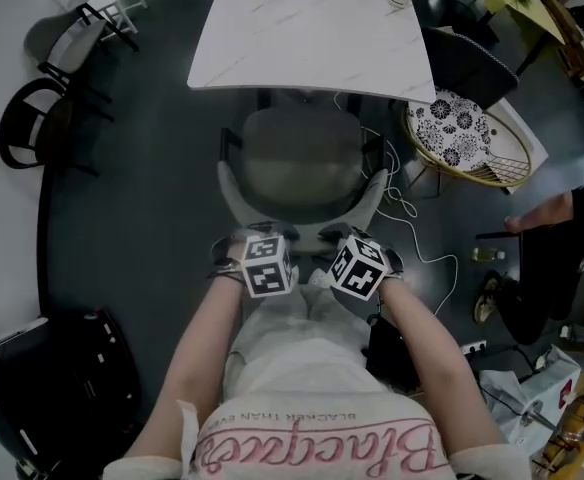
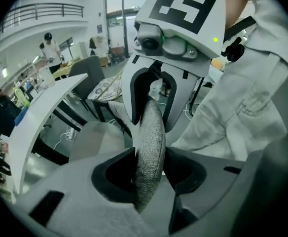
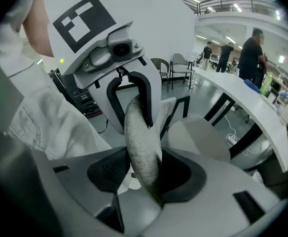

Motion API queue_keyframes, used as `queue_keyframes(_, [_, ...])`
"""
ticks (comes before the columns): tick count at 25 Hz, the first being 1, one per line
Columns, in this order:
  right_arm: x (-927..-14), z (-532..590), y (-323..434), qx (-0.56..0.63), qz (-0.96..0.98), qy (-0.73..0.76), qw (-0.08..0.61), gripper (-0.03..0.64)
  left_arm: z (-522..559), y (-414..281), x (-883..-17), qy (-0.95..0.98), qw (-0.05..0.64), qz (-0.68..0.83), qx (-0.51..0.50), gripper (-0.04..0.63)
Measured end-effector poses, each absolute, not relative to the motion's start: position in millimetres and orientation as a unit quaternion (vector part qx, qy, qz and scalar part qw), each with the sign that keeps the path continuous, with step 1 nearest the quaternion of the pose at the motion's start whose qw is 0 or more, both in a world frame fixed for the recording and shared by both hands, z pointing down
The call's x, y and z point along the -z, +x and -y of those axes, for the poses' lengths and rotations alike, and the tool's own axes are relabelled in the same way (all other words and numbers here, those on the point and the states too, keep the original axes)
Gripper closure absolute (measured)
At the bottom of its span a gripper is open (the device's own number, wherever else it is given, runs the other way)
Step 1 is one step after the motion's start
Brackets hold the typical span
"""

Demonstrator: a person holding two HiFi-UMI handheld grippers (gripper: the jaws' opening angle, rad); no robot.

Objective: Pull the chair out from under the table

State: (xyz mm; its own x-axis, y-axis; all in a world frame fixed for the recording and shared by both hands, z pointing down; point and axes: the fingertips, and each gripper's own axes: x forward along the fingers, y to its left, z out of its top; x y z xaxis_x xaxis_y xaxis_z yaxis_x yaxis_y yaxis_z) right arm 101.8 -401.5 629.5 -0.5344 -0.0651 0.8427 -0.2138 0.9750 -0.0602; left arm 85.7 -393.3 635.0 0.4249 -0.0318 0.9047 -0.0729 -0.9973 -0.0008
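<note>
Left claw [image 2: 149, 169] and right claw [image 3: 144, 169] stand open astride the chair [image 1: 297, 158] backrest edge, near the table [image 1: 302, 43].

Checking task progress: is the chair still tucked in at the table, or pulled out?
Still tucked in: the chair has its seat front right at the table near edge.
</note>
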Motion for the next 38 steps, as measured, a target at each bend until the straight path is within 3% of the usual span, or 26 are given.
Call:
queue_keyframes(10, [-630.6, 404.8, 92.6, -0.089, 0.857, 0.058, 0.505, 0.488, 395.8, 76.1, -634.8, 0.835, 0.044, -0.024, -0.549, 0.487])
queue_keyframes(26, [-630.7, 369.4, 99.1, -0.086, 0.858, 0.094, 0.498, 0.499, 360.6, 80.4, -636.7, 0.823, 0.048, -0.016, -0.566, 0.497])
queue_keyframes(38, [-628.0, 276.4, 108.0, -0.079, 0.861, 0.091, 0.494, 0.5, 267.2, 89.6, -633.8, 0.819, 0.06, -0.011, -0.57, 0.499])
